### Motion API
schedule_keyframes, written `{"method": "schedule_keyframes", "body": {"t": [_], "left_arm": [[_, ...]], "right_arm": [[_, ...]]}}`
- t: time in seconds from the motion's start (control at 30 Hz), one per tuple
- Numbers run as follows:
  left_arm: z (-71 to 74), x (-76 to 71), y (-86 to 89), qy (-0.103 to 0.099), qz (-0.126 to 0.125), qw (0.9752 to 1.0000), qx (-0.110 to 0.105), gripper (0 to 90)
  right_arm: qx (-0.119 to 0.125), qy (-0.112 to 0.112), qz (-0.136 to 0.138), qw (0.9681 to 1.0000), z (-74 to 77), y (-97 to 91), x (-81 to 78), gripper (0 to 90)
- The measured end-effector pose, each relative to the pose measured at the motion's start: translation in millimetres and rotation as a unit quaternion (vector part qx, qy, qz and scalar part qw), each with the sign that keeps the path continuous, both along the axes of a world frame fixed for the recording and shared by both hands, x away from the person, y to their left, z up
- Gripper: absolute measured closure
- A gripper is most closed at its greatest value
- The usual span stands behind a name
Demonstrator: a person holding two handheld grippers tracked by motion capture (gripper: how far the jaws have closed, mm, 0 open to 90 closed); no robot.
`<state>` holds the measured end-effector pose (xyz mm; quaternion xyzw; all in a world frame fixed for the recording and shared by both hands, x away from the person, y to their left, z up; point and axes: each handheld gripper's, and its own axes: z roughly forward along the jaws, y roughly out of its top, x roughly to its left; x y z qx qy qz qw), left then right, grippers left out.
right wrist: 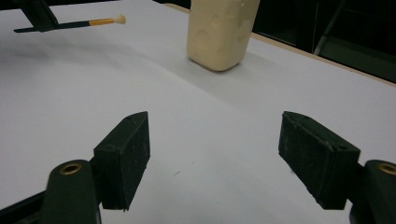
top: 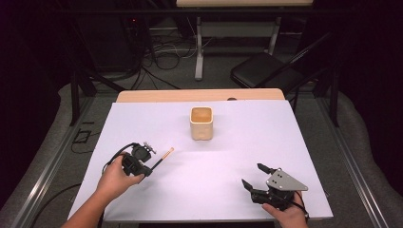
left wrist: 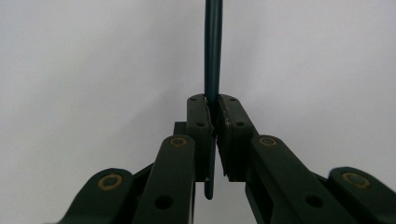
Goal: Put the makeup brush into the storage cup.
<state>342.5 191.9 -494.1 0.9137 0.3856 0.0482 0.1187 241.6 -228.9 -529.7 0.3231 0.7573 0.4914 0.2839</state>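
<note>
Slim black-handled brush with a pale tip sits clamped in the left gripper. Right gripper gapes wide, well apart from the cream square cup.

the desk had a pale wooden top, and a white sheet covered nearly all of it, leaving a strip of bare wood along the far edge. a cream-coloured square cup stood upright on the sheet, toward the far middle, its mouth open upward. in the right gripper view the cup rested flat on the sheet, near the wooden edge.
</note>
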Motion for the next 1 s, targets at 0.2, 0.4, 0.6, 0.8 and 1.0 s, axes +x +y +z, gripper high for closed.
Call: {"method": "schedule_keyframes", "body": {"t": [0.2, 0.4, 0.6, 0.8, 1.0], "left_arm": [[4.6, -3.9, -0.8, -0.012, -0.002, 0.9997, -0.022, 83.7], [9.2, -8.2, -0.7, -0.026, 0.003, 0.9985, -0.049, 83.7], [14.1, -11.4, 1.5, -0.045, 0.006, 0.9961, -0.076, 83.7], [17.3, -15.9, 0.8, -0.057, 0.004, 0.9938, -0.096, 83.7], [20.7, -20.4, -0.9, -0.072, 0.003, 0.9898, -0.122, 83.7]], "right_arm": [[0.000, 0.000, 0.000, 1.0000, -0.1, 0.0, 0.3, 24.7], [0.000, -0.001, 0.000, 1.0000, -0.1, 0.0, 0.2, 24.7], [0.001, -0.001, 0.000, 1.0000, -0.4, 0.5, 0.3, 24.7], [0.001, 0.000, 0.000, 1.0000, -0.3, 0.5, 0.2, 24.6], [0.000, 0.000, -0.001, 1.0000, -0.2, 0.7, 0.1, 24.7]]}}
